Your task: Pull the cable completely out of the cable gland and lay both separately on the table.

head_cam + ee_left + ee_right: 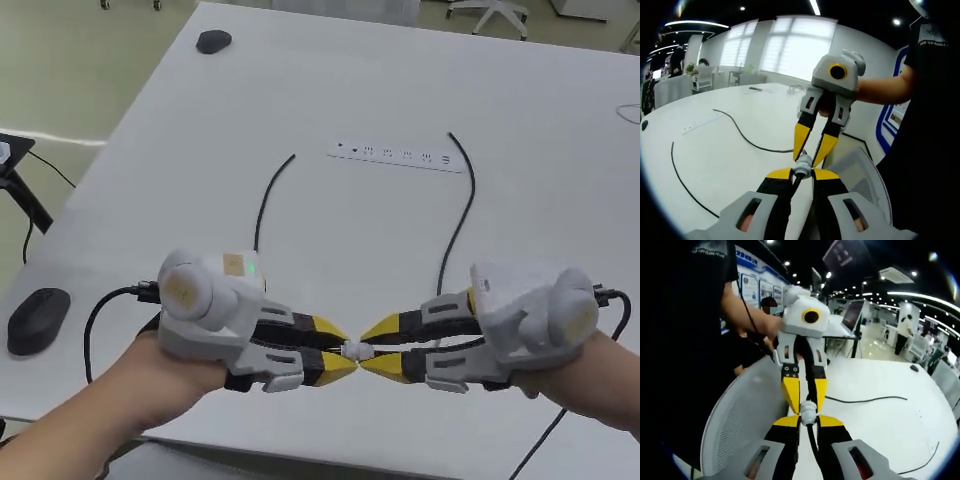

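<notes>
Jaws meet nose to nose, both pairs drawn in tight. The left gripper (pixel 343 350) pinches the cable gland (pixel 356 351) from one end. The right gripper (pixel 370 351) nips the cable (pixel 458 225) just where it leaves the gland's other end, as best the gripper views let me read it. All of this hangs over the near edge of the table (pixel 330 90), well on the near side of the power strip (pixel 395 155) and roughly level with its middle.

Now the line that matters: the gland's long axis runs straight from one set of tips to the other, parallel to the power strip's length. The cable threads back between the right jaws, along that gripper, then trails over the table toward the strip's right end. So the pull wants to go along that axis, grippers parting sideways. The right one draws off toward the strip's right-end side while the left holds the gland firm. Neither gripper is nearer; they share the joint evenly.

The cable looks seated in the gland, so the extraction is not yet done, and a twist off-axis could jam it. A second dark cable (pixel 265 205) lies loose off the strip's left end.
</notes>
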Demonstrator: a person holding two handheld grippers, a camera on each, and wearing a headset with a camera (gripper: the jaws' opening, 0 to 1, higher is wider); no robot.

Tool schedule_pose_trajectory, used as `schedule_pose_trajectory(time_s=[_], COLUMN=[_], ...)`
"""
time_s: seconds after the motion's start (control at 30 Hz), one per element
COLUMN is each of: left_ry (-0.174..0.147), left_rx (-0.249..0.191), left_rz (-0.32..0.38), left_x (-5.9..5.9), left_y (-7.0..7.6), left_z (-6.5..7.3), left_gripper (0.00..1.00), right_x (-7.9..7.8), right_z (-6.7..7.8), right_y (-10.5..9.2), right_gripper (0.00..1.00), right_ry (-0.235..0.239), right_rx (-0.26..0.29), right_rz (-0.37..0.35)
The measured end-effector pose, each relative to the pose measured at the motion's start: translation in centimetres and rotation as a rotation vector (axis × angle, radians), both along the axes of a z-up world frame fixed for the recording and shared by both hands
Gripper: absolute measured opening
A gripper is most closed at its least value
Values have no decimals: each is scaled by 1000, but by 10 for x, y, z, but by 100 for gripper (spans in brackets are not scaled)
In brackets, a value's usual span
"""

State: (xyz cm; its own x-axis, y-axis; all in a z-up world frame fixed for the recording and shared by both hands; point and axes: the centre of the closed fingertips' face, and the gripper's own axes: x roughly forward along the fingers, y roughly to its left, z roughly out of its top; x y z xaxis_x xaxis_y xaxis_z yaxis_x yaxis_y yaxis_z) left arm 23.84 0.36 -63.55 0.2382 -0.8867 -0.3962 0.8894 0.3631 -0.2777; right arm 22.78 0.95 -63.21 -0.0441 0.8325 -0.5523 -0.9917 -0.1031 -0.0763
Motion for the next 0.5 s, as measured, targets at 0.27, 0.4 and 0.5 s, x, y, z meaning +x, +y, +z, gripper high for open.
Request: schedule_pose_trajectory(time_s=[0.27, 0.4, 0.5], left_ry=[47, 60, 57], left_rx=[12, -3, -3], left_rz=[-4, 9, 12], left_x=[-3, -3, -2], left_y=[-1, 0, 1], left_z=[-6, -6, -6], left_gripper=[15, 15, 15], right_x=[-5, -1, 0], right_z=[-9, -8, -8], right_y=[1, 1, 1], right_gripper=[7, 8, 8], right_ry=[-183, -173, -139], right_rx=[-67, -72, -68], right_rz=[34, 7, -12])
